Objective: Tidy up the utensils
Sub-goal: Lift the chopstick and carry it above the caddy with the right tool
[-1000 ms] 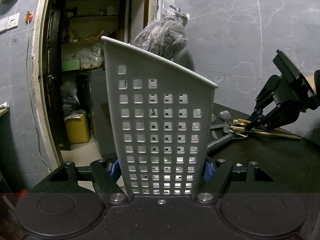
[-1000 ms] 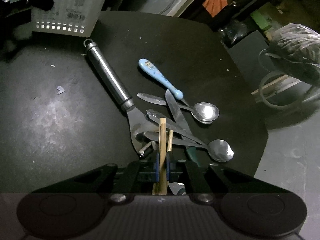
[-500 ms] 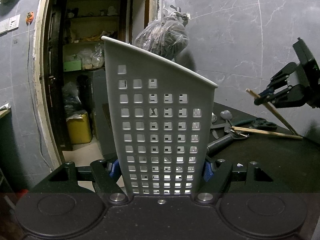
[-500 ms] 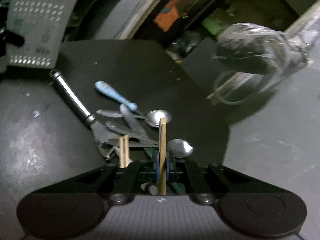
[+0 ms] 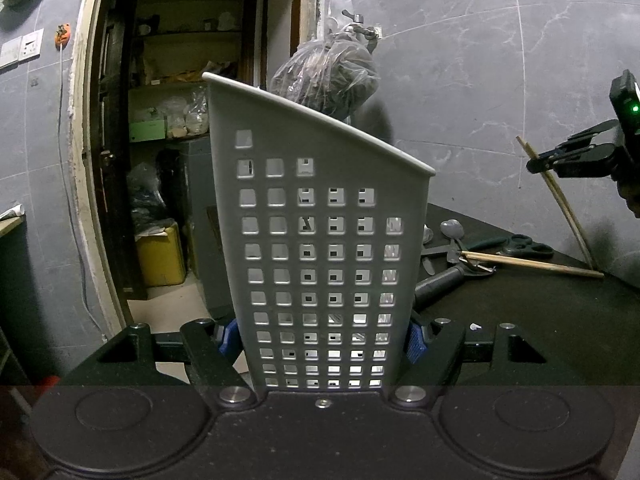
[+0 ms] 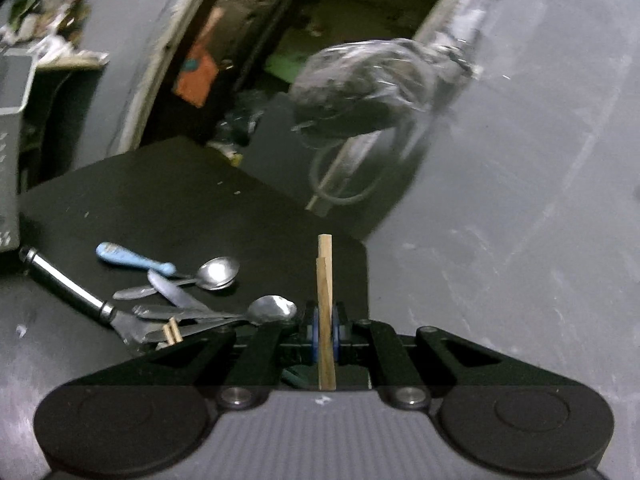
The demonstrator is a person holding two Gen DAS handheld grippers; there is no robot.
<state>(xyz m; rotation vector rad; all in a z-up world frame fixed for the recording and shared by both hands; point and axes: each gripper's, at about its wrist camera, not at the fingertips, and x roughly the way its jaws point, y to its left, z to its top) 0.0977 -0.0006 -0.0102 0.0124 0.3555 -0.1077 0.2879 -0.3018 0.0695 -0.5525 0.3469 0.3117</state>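
Observation:
My left gripper [image 5: 322, 336] is shut on a grey perforated utensil basket [image 5: 320, 240] and holds it upright at the table's left end. My right gripper [image 6: 325, 332] is shut on a wooden chopstick [image 6: 325, 296]; it also shows in the left wrist view [image 5: 554, 190], tilted, with its lower end near the table. A second chopstick [image 5: 532, 264] lies on the black table [image 6: 180, 196]. Spoons [image 6: 218, 272], a knife [image 6: 172, 292], a blue-handled utensil [image 6: 134, 258] and a steel-handled tool [image 6: 68, 284] lie in a pile.
Green-handled scissors [image 5: 516, 244] lie at the table's far side. A plastic bag [image 5: 328, 80] hangs from a wall tap behind the basket. An open doorway with shelves [image 5: 180, 120] and a yellow canister [image 5: 162, 254] is at the left.
My right gripper has lifted one chopstick up from the pile and tilted upward. The other chopstick stays on the table. The left gripper and basket have not moved.

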